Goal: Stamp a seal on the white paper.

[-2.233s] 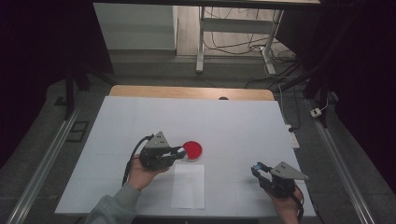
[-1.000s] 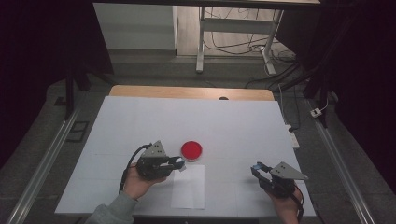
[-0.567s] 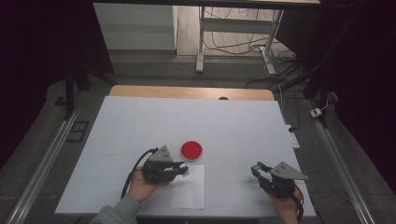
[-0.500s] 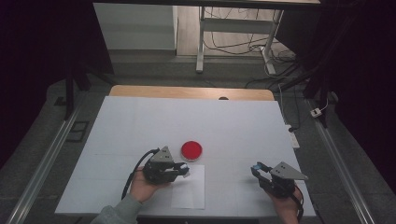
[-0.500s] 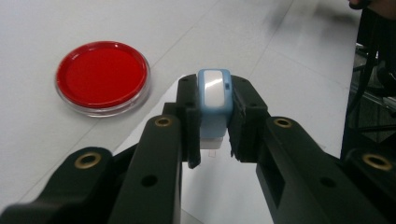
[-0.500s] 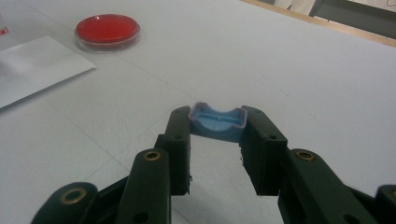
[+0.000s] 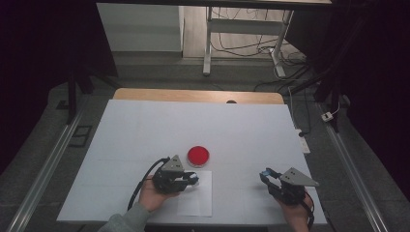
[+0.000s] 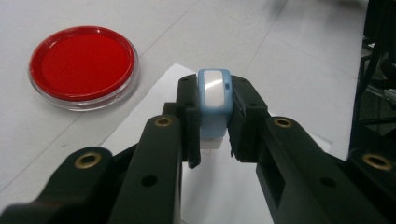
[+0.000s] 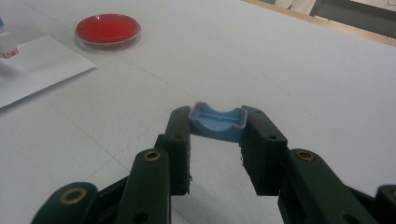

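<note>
The work in hand looks like stamping: the left gripper is clamped on a small blue-and-white stamp, its jaws pressed against the stamp's two sides with the blue top facing the camera in the left gripper view and the white lower body pointing down toward the sheet of white paper that lies at the near edge of the table. The stamp hangs over the far left part of that sheet; whether its face already touches the paper I cannot tell. The round red ink pad, in its clear dish, sits on the table just beyond the far edge of the paper and just to the right of the left gripper, apart from it. The right gripper rests well off to the right near the table's near edge, and its jaws are closed on a small blue cap, shallow and open side up, which I take to be the stamp's cover. My reading is that the stamp is uncapped and the step now is to print on the paper. The next move calls for keeping the stamp square to the sheet, lowering it straight down on a bare part of the paper, pressing evenly without sliding so the mark does not smear, then lifting cleanly; the right gripper need only keep the cap aside for recapping
</note>
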`<state>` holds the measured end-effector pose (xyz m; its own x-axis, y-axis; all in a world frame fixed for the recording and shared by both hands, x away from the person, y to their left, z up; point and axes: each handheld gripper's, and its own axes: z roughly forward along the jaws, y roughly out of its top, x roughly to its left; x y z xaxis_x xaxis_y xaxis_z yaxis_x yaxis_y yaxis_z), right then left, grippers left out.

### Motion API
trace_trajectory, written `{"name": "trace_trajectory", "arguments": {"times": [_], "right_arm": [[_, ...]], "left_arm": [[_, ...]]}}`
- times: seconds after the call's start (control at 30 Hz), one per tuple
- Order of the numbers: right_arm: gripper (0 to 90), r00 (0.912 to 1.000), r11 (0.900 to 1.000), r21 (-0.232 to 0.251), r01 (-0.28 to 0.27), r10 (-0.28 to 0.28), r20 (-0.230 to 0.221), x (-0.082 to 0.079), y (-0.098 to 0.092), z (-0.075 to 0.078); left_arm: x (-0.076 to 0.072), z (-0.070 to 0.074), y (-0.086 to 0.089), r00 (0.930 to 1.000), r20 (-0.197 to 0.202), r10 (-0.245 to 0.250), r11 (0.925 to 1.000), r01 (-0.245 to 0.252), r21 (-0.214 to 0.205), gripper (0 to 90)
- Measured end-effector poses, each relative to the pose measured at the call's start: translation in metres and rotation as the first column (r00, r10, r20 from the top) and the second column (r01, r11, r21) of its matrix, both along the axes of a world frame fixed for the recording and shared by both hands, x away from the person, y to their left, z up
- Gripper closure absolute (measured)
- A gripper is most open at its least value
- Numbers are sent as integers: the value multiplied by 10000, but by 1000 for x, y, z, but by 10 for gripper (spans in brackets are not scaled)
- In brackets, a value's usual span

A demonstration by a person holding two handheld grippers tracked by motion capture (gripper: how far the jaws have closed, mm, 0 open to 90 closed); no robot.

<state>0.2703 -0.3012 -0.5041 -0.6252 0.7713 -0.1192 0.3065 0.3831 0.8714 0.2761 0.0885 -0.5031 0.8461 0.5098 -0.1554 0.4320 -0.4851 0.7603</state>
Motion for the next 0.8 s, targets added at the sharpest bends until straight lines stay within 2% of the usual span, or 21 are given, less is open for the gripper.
{"name": "trace_trajectory", "arguments": {"times": [0.8], "right_arm": [[642,10000,10000,26,-37,37,-14,0,0,0]], "left_arm": [[0,-11,-5,10000,-41,-27,9994,28,332,757]]}}
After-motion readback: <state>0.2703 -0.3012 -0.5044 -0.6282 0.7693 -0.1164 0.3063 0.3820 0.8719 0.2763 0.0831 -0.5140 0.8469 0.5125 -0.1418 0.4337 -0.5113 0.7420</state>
